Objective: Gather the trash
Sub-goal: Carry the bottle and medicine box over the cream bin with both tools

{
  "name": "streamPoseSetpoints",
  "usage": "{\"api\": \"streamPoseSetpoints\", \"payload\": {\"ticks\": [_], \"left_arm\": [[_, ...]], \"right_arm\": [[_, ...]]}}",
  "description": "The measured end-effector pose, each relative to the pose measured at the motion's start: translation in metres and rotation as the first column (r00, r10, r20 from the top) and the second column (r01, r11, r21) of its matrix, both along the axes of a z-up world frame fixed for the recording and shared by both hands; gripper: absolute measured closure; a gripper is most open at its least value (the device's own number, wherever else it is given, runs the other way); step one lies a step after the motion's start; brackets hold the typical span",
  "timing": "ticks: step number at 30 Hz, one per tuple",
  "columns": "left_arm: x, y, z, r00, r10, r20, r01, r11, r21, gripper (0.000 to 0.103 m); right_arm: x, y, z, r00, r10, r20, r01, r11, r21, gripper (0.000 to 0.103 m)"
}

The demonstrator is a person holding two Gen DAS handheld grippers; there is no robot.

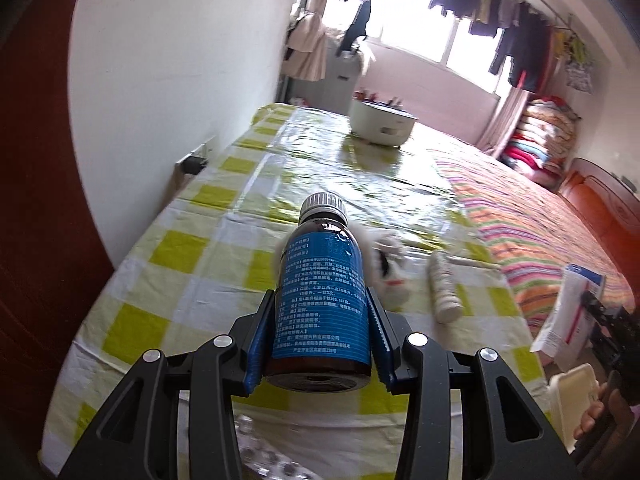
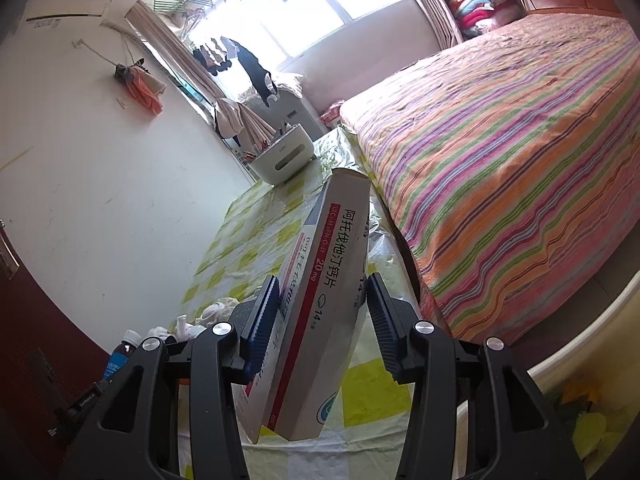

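While the left tongs are clenched on the brown medicine bottle, gripping its blue-labelled body low down with the metal cap pointing away, the bottle hangs clear above the checked counter. Glass, most likely, so smooth, rigid and breakable, and heavier if liquid remains; the grip across the label's widest part looks sound. The right tongs grasp the flat medicine box, held at the counter's bed-side edge. It is thin card, light and easily crushed, so the squeeze should stay mild. Beyond the bottle on the counter lie crumpled tissues and a small white tube: soft and light, best pinched mid-body.
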State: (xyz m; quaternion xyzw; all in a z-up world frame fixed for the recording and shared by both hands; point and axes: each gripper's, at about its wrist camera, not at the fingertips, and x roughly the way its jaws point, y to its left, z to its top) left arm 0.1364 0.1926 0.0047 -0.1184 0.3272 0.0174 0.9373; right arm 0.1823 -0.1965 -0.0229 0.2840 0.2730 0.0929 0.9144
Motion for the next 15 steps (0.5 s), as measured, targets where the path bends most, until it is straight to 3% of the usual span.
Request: {"api": "streamPoseSetpoints", "payload": {"ticks": [7,15], "left_arm": [[-0.004,-0.048,0.006,0.994,-0.109,0.019,0.109,0.994,-0.014,0.061],[-0.017,-0.124,0.008,0.963,-0.269,0.031,0.269,0.963,0.01,0.061]], "right_arm": [[-0.024,-0.005,0.012,0.999,-0.02,0.035,0.021,0.999,-0.03,0.058],[-0.059,-0.027,0.025,0.992,-0.097,0.087,0.107,0.986,-0.124,0.058]]}}
